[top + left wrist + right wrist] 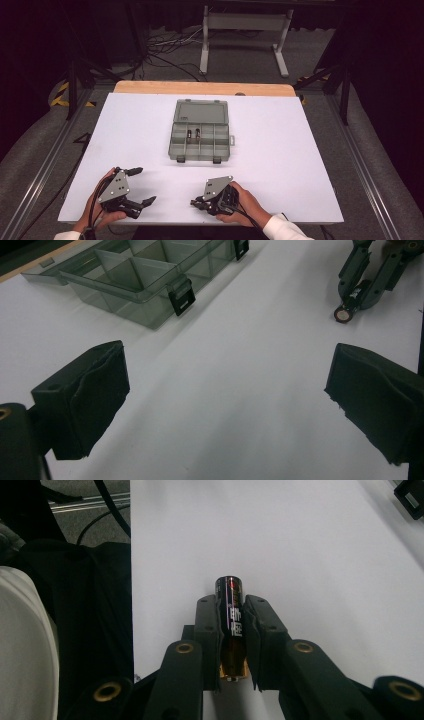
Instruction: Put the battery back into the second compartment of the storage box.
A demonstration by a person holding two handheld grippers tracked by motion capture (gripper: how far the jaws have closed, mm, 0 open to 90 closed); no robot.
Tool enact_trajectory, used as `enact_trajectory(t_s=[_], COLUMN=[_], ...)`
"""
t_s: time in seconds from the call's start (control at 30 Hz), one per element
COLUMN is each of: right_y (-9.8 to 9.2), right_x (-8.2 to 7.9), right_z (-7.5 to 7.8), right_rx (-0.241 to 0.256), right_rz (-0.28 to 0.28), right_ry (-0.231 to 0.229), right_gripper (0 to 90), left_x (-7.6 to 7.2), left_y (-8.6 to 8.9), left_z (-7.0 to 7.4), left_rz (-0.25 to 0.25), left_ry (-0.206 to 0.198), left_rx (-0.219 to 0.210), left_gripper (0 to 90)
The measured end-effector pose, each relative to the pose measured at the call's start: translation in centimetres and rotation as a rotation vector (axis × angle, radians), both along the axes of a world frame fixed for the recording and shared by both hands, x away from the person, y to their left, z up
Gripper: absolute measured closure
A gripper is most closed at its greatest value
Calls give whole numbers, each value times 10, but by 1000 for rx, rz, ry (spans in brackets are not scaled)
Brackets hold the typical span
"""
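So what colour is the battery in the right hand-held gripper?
The battery is black with a copper-gold lower end and a thin red mark, clearest in the right gripper view.

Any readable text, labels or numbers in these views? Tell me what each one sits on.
Nothing can be read with confidence.
Battery clamped in the right gripper: white characters on its label, too blurred to read.
Organizer box lid: a small pale label near its left corner, too small to read.
Left gripper: no markings visible.
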State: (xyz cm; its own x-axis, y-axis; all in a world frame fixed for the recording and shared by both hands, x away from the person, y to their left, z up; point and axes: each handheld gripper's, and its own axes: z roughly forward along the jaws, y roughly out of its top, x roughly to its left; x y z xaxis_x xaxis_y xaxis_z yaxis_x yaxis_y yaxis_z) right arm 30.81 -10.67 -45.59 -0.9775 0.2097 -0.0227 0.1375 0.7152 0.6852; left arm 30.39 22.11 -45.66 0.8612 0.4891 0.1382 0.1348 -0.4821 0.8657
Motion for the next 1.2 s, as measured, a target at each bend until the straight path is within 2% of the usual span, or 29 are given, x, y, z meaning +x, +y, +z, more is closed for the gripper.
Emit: enact_trajectory(t_s=[0.27,0.67,1.2], right_y=[-1,-7,-11], right_x=[0,7,7], right_z=[0,-1,7], right_rx=[4,17,61], right_rz=[-7,-67,-105], right_ry=[-13,-45,-63], right_gripper=[780,781,781], left_x=[0,0,0], left_y=[1,2,1], left_z=[0,0,1], left_rz=[1,3,3], left_ry=[-3,-5,-6], left_rx=[1,-1,0], left_gripper=[42,42,42])
